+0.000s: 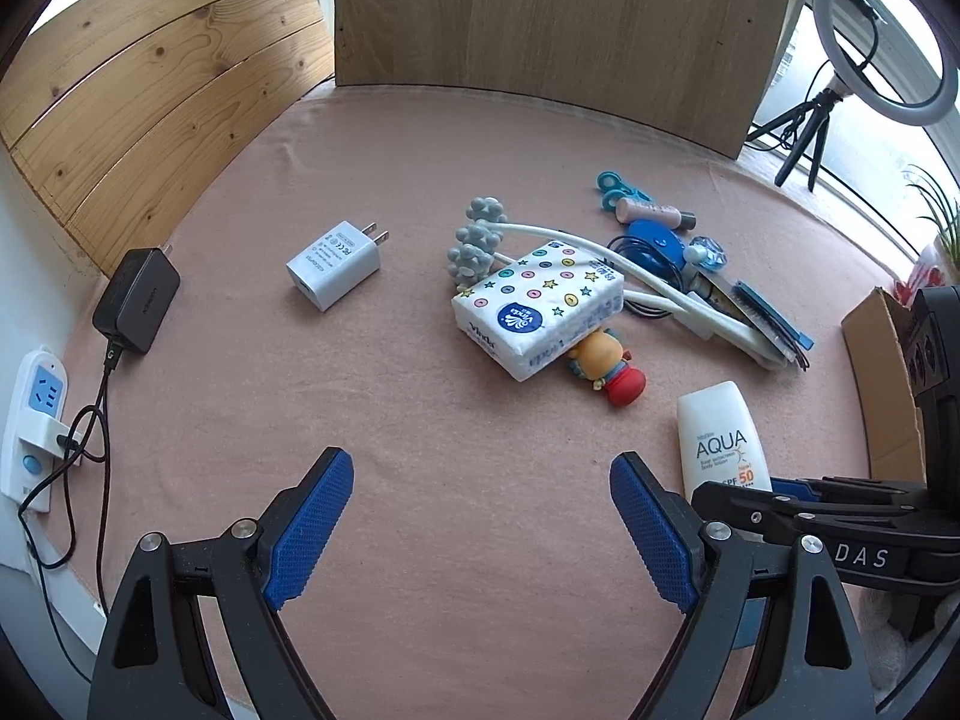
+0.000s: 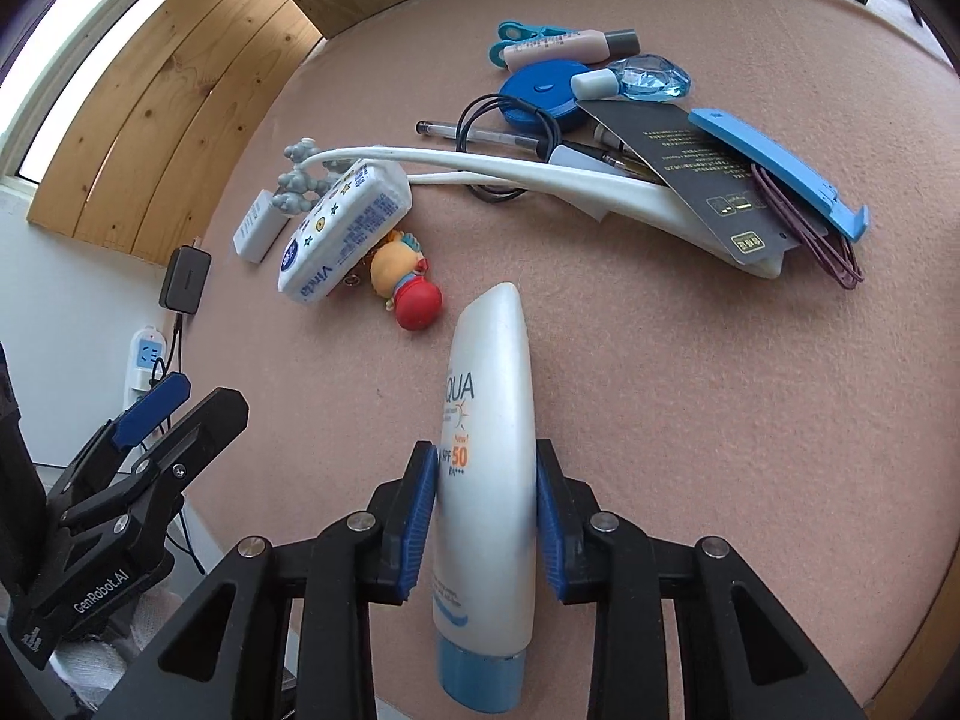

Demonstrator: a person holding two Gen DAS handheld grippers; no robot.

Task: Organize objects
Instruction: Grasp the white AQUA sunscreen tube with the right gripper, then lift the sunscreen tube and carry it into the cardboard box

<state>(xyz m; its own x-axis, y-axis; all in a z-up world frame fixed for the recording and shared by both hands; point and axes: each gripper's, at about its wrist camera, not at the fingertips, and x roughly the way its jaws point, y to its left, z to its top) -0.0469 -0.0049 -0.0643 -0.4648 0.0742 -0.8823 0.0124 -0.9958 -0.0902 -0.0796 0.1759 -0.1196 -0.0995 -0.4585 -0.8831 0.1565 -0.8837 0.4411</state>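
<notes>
My right gripper is shut on a white AQUA sunscreen tube with a blue cap, which lies on the pink cloth; the tube also shows in the left wrist view. My left gripper is open and empty above bare cloth. Ahead lie a Vinda tissue pack, a small doll, a white massager, a white charger and a black charger.
A pile at the right holds a blue tape measure, a pen, a dark card, a blue clip, a pink tube and a cable. A power strip hangs at the left edge. A cardboard box stands at the right.
</notes>
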